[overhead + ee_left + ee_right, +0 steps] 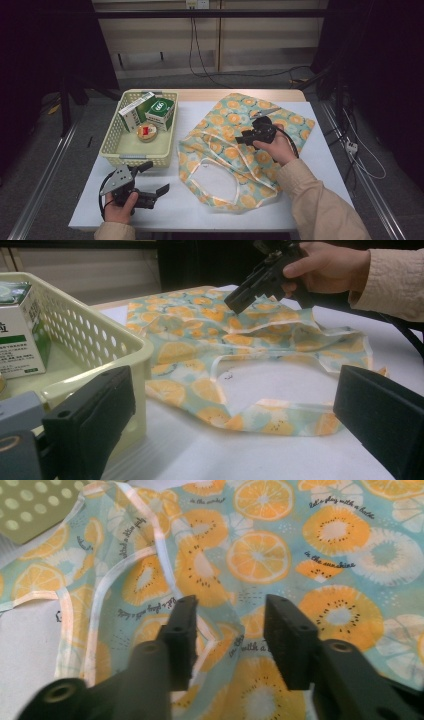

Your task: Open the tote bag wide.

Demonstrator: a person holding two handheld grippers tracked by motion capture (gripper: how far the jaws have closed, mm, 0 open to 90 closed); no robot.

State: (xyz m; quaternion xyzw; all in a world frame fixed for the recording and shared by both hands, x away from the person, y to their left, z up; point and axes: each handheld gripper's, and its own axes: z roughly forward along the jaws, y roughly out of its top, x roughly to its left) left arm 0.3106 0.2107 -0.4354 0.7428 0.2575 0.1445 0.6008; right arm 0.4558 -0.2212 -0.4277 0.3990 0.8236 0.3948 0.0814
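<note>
A thin bag (227, 150) printed with orange and kiwi slices lies flat on the white table (310, 165), its handle loop toward the front. My right gripper (242, 139) hovers low over the bag's middle and points left. In the right gripper view its jaws (230, 630) stand apart, with a raised white-edged fold of the bag (220, 635) between them, not pinched. My left gripper (156, 177) is held at the front left of the table, wide open, nothing in it. The left gripper view (235, 430) looks across the bag (260, 345) to the right gripper (247, 290).
A cream plastic basket (112, 145) stands left of the bag, holding two green-and-white boxes (160, 112) and a small round tin (147, 132). In the left gripper view the basket's corner (125, 347) sits close to the left jaw. Bare tabletop lies along the front edge.
</note>
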